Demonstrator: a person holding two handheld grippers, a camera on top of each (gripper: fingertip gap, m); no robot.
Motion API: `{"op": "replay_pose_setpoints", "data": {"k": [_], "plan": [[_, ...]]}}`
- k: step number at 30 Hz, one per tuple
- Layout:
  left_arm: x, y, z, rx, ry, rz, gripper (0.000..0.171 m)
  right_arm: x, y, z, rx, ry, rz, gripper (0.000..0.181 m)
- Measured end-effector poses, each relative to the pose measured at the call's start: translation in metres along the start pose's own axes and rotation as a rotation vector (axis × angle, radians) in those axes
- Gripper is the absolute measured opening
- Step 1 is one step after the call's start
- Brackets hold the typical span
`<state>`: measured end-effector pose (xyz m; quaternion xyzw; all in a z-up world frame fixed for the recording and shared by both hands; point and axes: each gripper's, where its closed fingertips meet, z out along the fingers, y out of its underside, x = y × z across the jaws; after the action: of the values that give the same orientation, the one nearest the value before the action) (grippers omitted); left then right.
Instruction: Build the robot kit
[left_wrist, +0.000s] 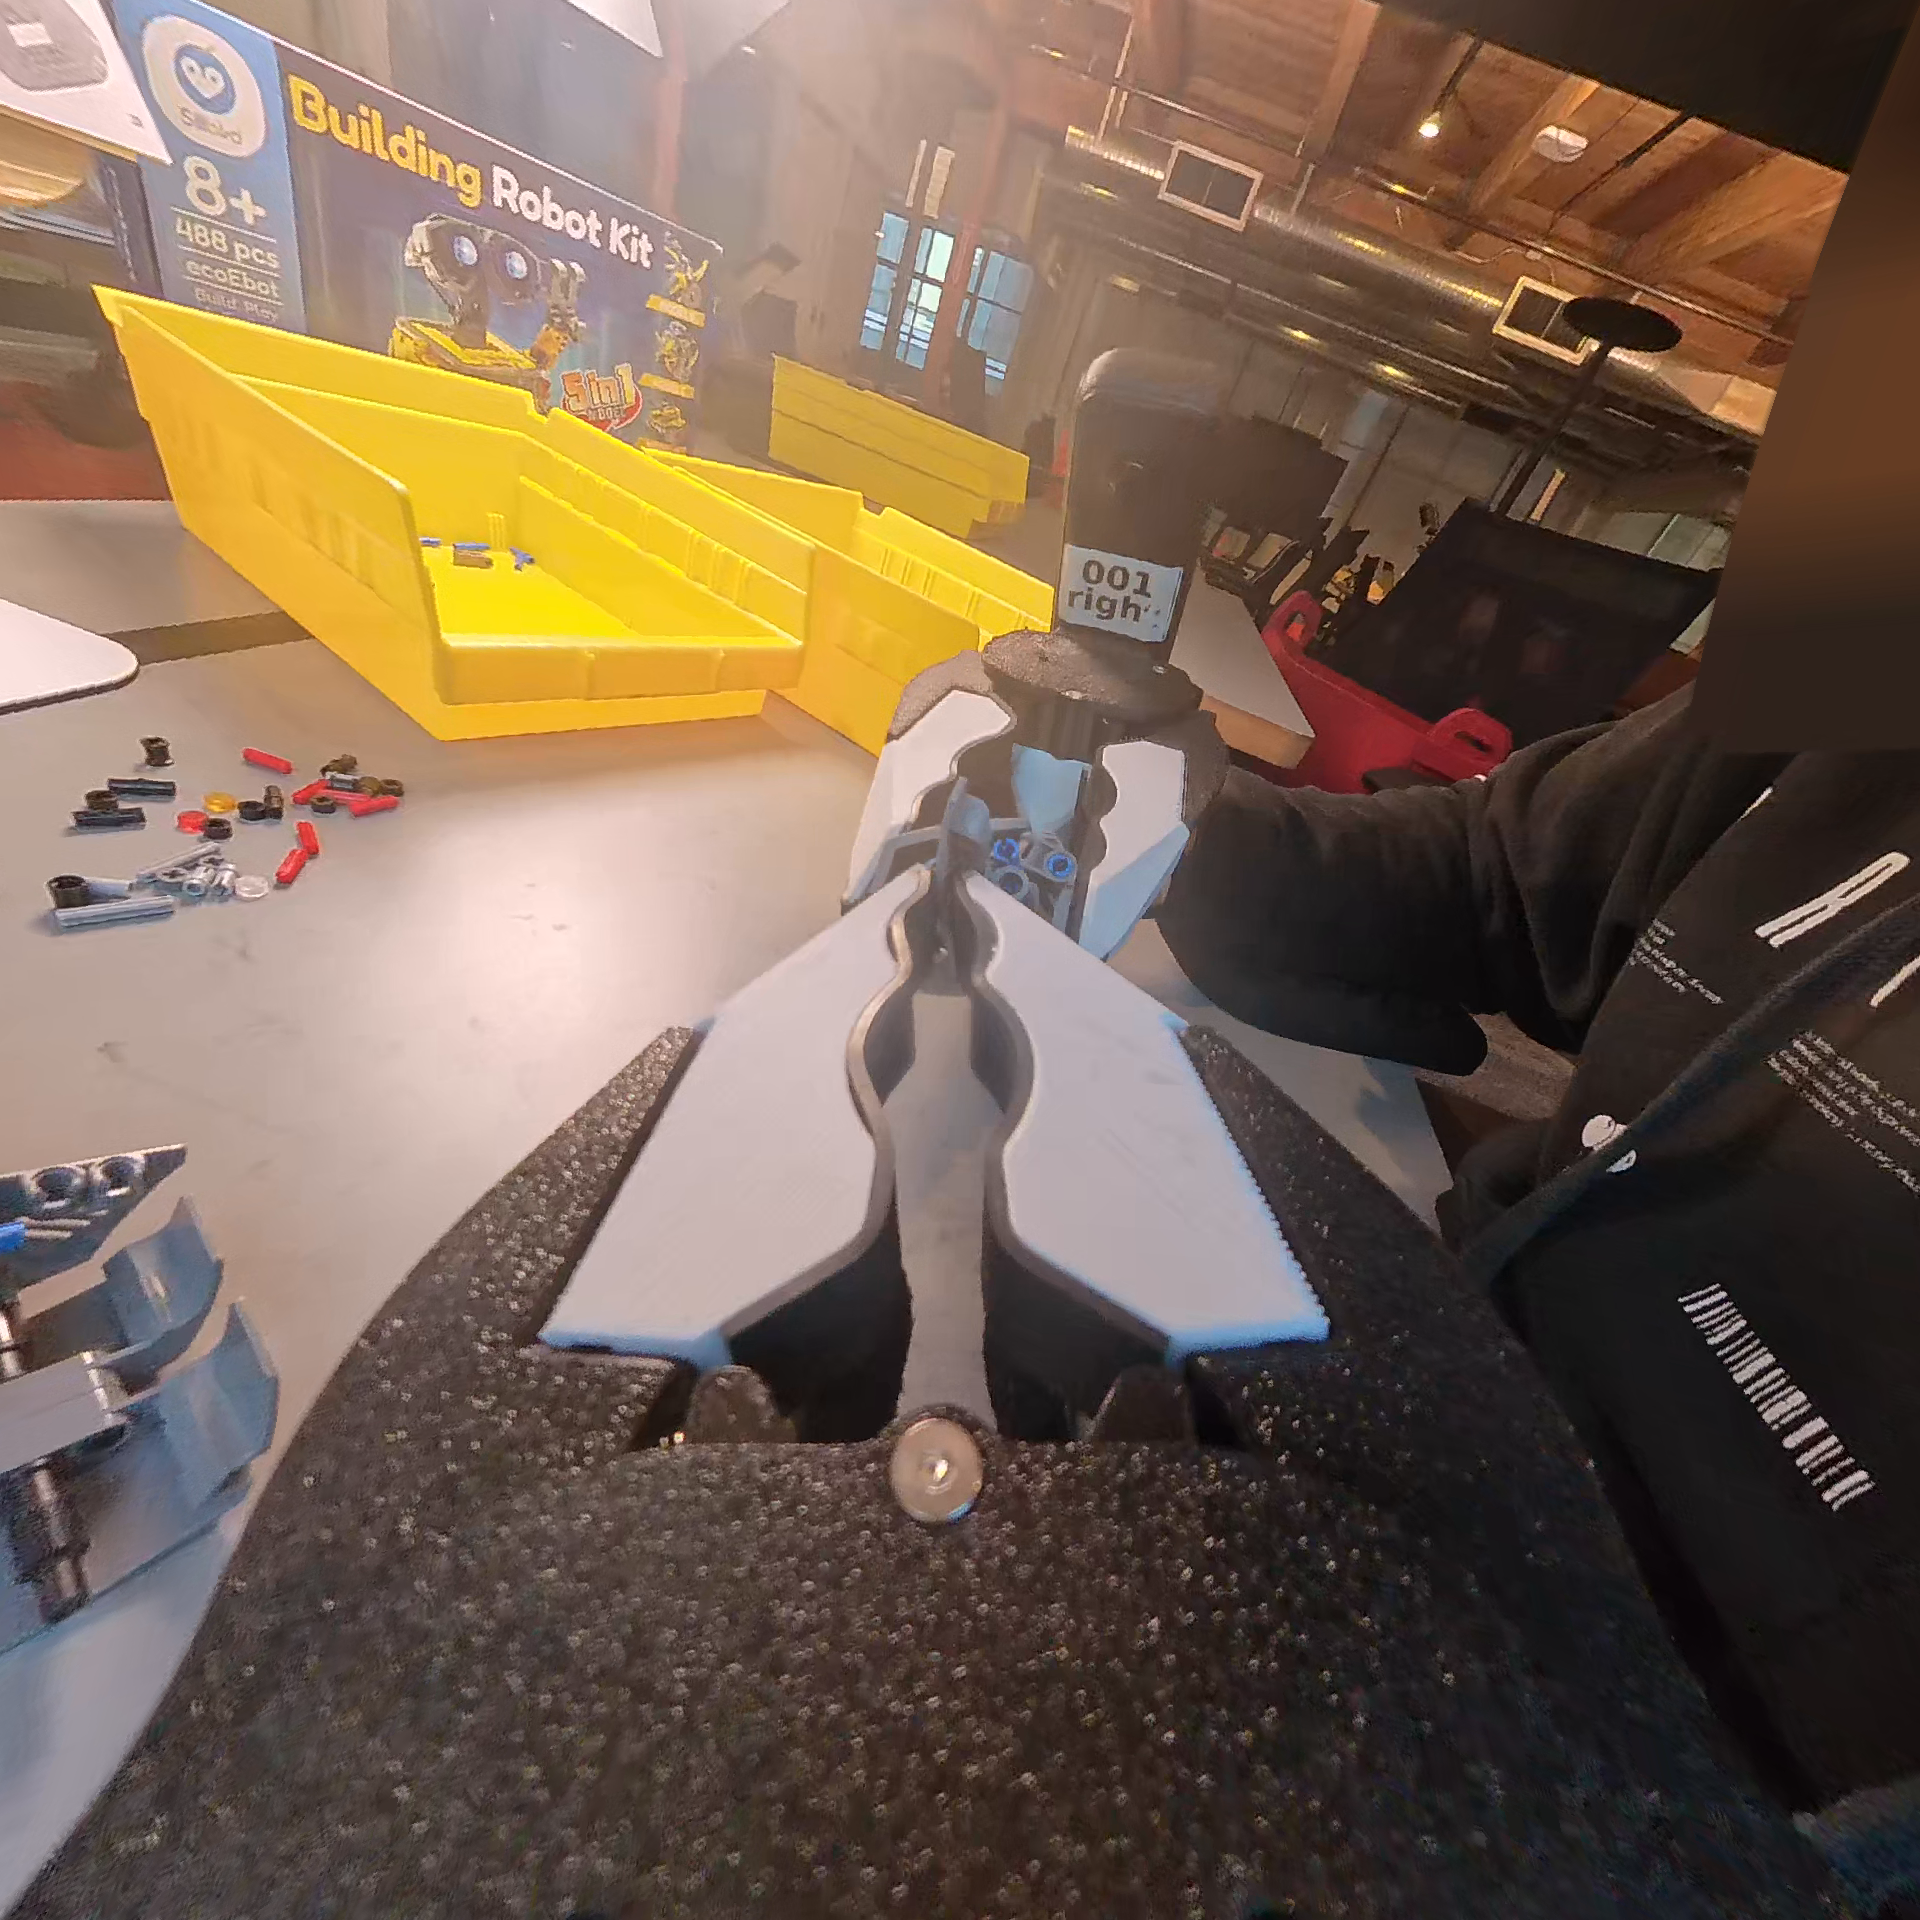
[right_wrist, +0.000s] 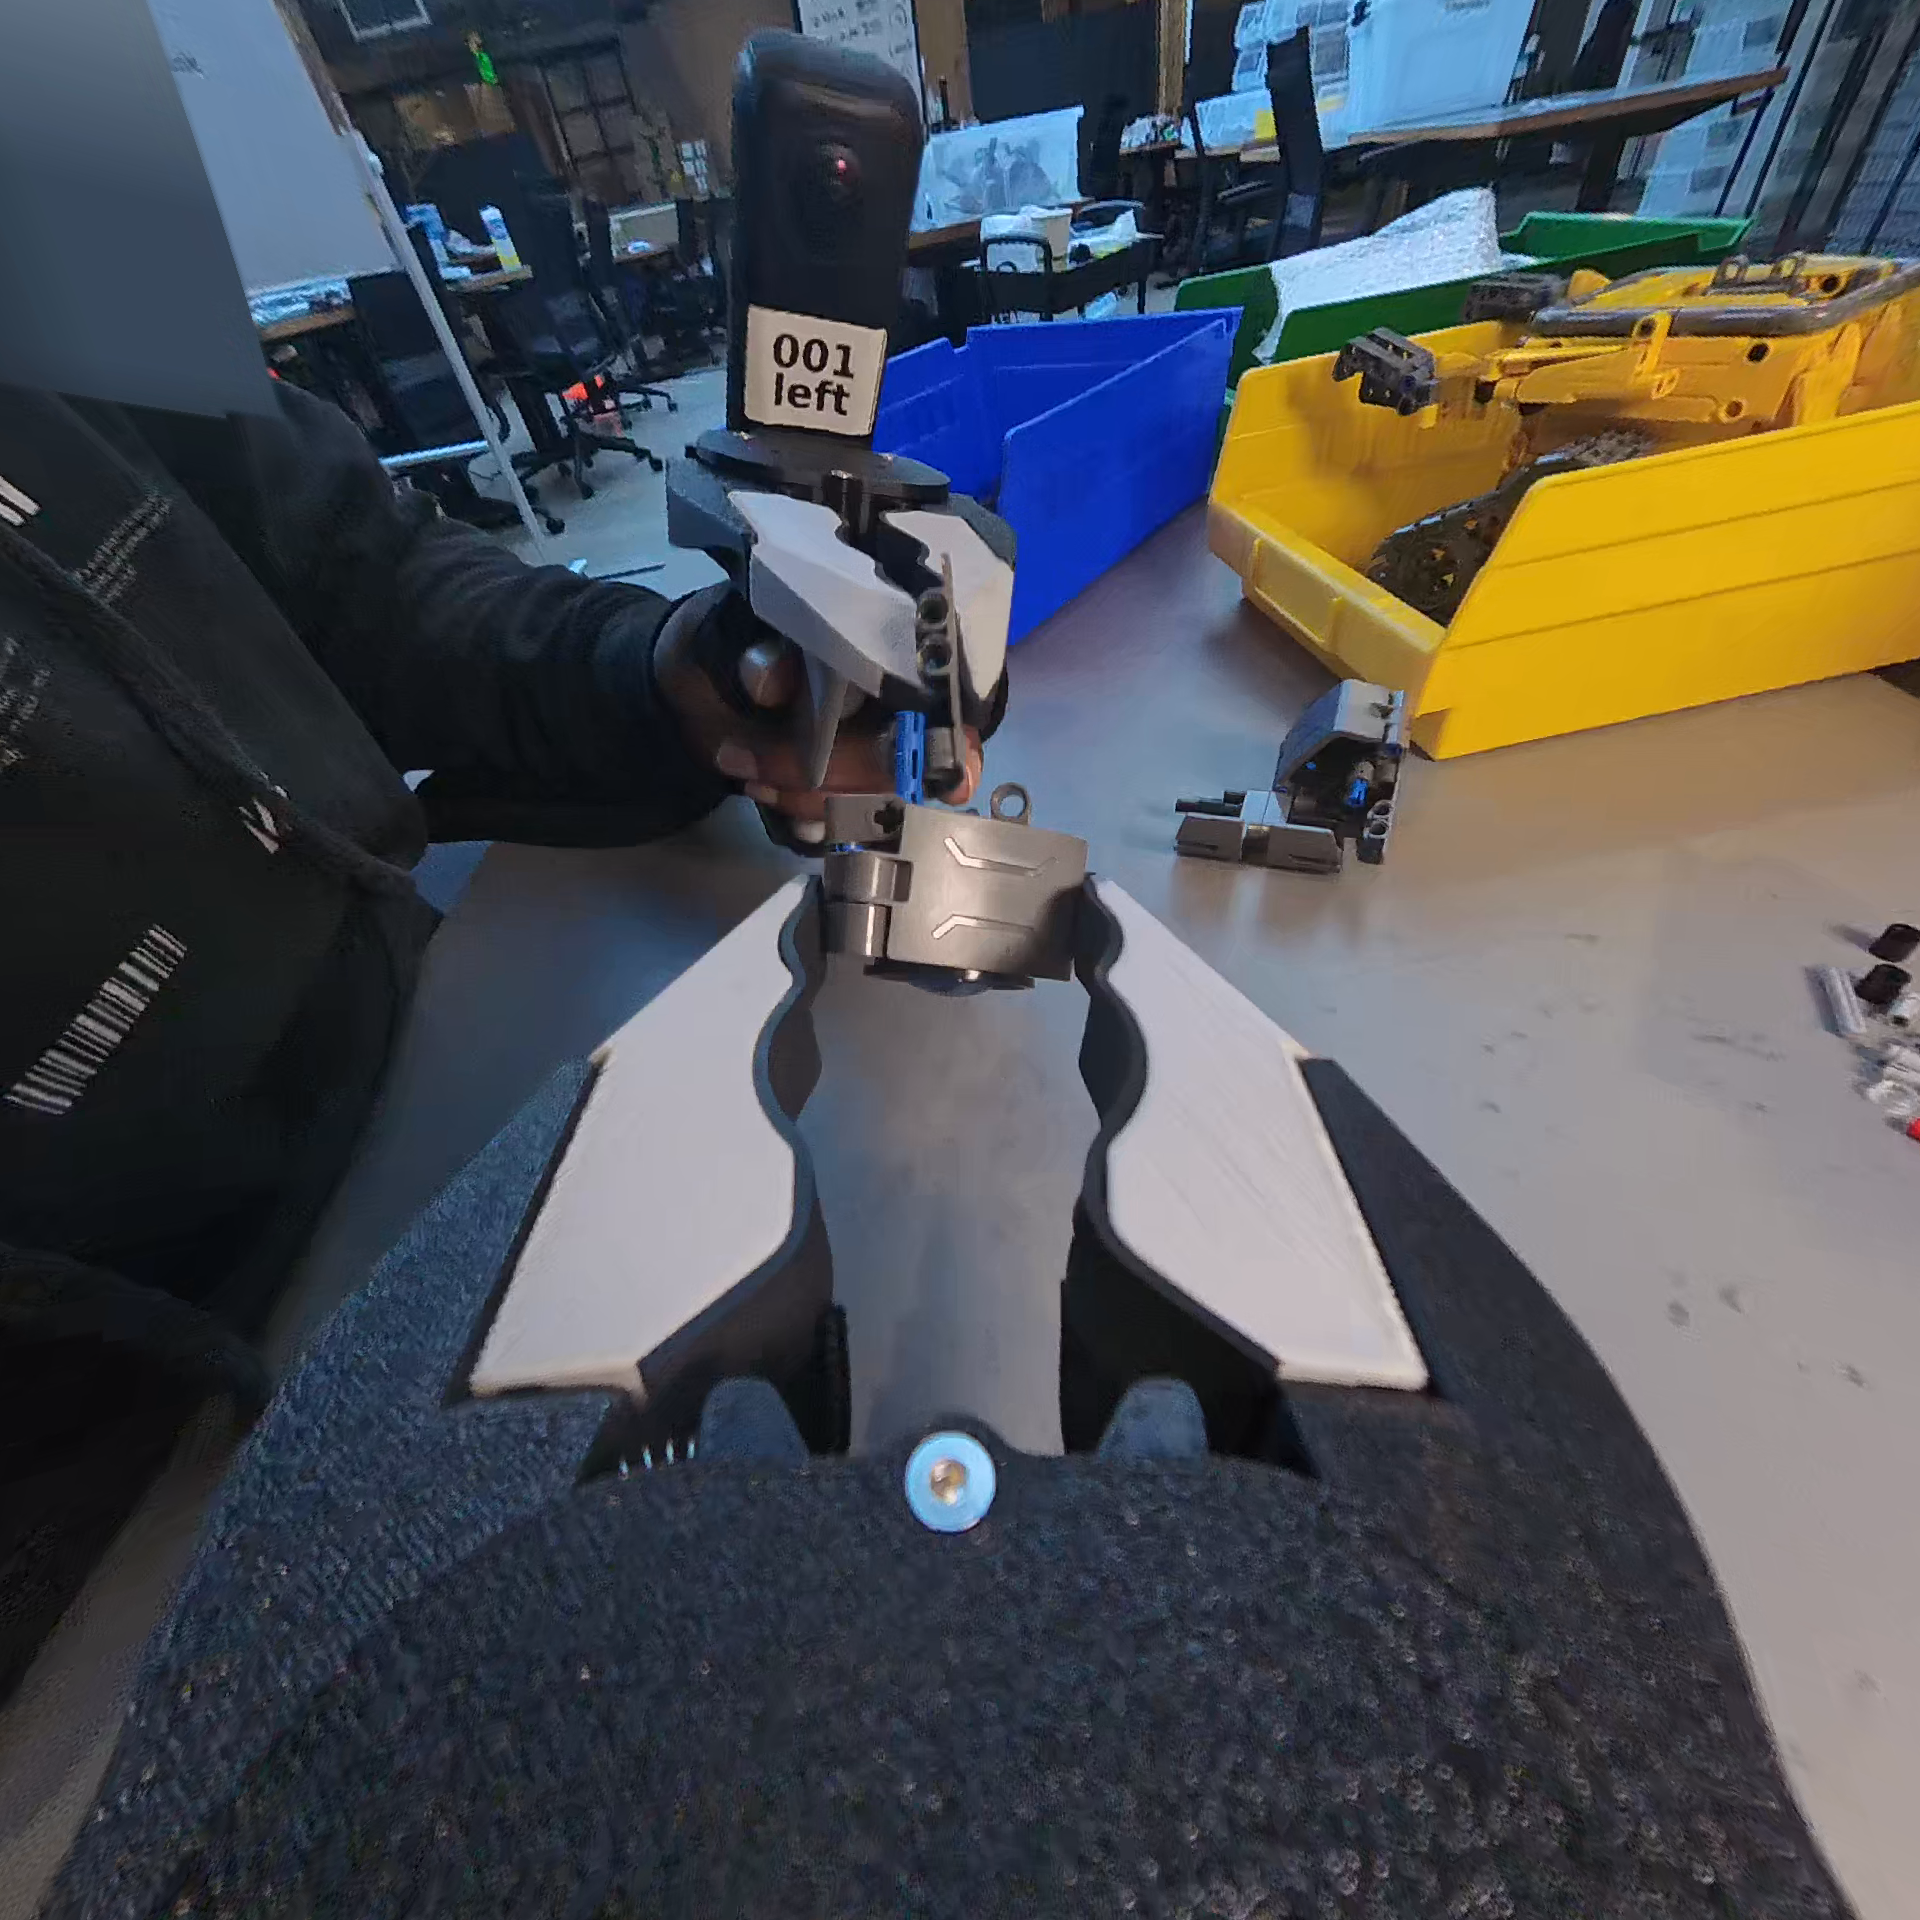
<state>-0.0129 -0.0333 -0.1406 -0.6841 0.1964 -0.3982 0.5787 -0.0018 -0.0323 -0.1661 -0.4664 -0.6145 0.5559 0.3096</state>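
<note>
My right gripper (right_wrist: 948, 914) pinches a dark grey blocky brick assembly (right_wrist: 961, 909) at its tips, above the grey table (right_wrist: 1455, 1039). My left gripper (left_wrist: 943, 914) is pressed onto a thin black beam (right_wrist: 935, 644) (blue pins below), meeting that assembly.
</note>
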Motion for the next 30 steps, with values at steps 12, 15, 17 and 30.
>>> {"op": "replay_pose_setpoints", "data": {"k": [12,15,17,30], "plan": [[-0.009,0.028,-0.001,-0.184,-0.004,0.055,0.001,-0.002,0.088,-0.004,-0.619,0.013,-0.142,0.047],[-0.009,0.033,-0.001,-0.206,-0.007,0.068,0.001,0.001,0.094,-0.002,-0.639,0.026,-0.206,0.052],[-0.011,0.033,-0.002,-0.208,-0.016,0.073,0.001,-0.001,0.093,0.000,-0.609,0.023,-0.226,0.058],[-0.022,0.029,-0.008,-0.195,-0.048,0.052,0.001,-0.011,0.080,-0.006,-0.475,0.146,-0.699,0.061]]}}
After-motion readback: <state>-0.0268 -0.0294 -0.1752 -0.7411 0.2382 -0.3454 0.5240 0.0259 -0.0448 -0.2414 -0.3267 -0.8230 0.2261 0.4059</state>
